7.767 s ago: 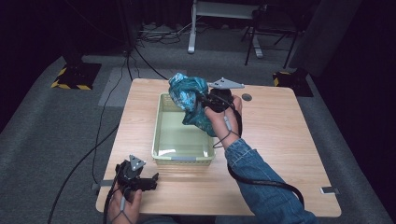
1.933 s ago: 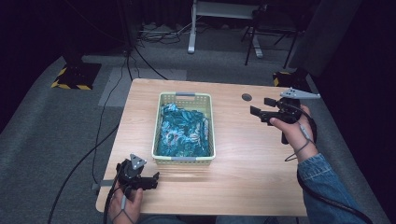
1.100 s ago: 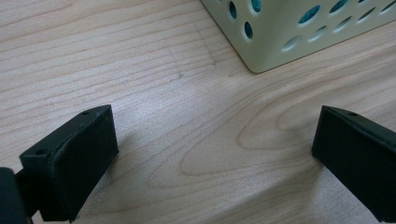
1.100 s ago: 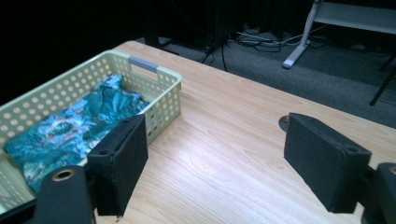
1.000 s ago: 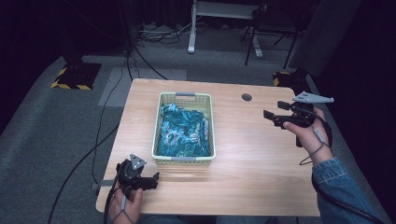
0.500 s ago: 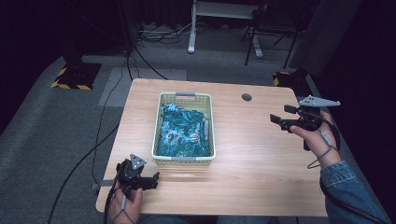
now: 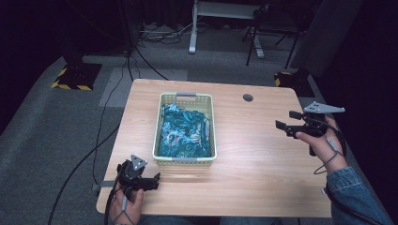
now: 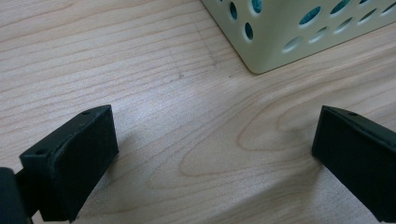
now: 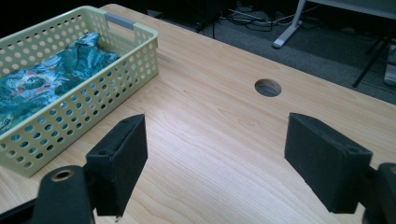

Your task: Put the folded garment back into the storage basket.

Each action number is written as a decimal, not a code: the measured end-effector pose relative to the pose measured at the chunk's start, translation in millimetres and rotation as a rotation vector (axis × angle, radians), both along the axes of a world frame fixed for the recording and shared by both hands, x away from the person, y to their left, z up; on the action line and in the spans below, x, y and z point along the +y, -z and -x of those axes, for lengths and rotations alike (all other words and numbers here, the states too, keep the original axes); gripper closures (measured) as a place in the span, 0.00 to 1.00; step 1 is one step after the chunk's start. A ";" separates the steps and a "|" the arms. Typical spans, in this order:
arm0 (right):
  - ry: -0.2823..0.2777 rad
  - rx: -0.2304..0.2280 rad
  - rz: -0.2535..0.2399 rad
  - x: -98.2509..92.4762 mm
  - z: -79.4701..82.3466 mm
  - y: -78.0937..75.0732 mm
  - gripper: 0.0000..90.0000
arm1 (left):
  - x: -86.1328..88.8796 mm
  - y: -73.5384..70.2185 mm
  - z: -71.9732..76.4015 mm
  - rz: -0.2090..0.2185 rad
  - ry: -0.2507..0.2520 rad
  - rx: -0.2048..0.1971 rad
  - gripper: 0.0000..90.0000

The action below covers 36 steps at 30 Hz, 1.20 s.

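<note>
Both grippers are empty, which suggests the work of putting the cloth away is about finished. Right gripper [image 7: 287,121] hangs over the right edge of the tabletop [image 7: 253,154], well apart from the basket, its jaws spread wide with nothing but bare wood between them; its own view looks across the table toward the basket and the round cable hole [image 9: 268,87] near the far edge. Left gripper [image 7: 151,181] sits at the near left corner of the tabletop, just off the basket's near left corner, jaws likewise parted over bare wood, with the basket's perforated wall at the top of its view.

Largest of the things on the table is the pale yellow-green basket [image 7: 186,160], a perforated plastic tray with grey handles at each short end, standing left of the middle of the tabletop with its long sides running from the near edge toward the far edge. Inside it lies the teal patterned cloth [image 7: 184,129], bunched rather than folded, spread over most of the basket's floor and kept within its rim as far as the high view shows; the right gripper view shows the same cloth through the holes and above the wall at the far end.

As a judgement: the cloth is in the basket and neither tool touches it, so the main step looks done. What could remain is small, perhaps tucking or flattening the bundle, or simply resting the right gripper on the table.
</note>
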State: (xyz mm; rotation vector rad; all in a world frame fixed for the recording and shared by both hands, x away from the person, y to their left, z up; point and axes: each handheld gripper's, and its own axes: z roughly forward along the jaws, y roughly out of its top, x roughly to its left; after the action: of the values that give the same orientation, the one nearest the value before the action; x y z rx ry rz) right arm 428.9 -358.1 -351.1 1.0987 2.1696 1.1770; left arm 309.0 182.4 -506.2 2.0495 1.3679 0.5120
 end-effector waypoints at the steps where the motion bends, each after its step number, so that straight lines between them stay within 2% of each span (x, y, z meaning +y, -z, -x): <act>1: 0.002 0.005 0.002 -1.5 0.5 1.0 0.24 | 0.0 0.0 0.0 0.000 0.000 0.000 0.00; 18: 0.017 0.047 0.022 -29.6 12.5 25.2 0.23 | -0.2 0.0 0.4 0.001 0.001 0.000 0.00; 36: 0.033 0.097 0.029 -47.3 21.3 60.7 0.22 | -0.4 0.1 0.4 0.003 0.004 0.000 0.00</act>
State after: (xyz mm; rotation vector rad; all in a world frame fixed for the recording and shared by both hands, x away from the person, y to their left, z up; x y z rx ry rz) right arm 407.6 -405.4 -411.9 1.1971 2.2245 1.0957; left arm 308.6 182.0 -506.3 2.0498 1.3631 0.5083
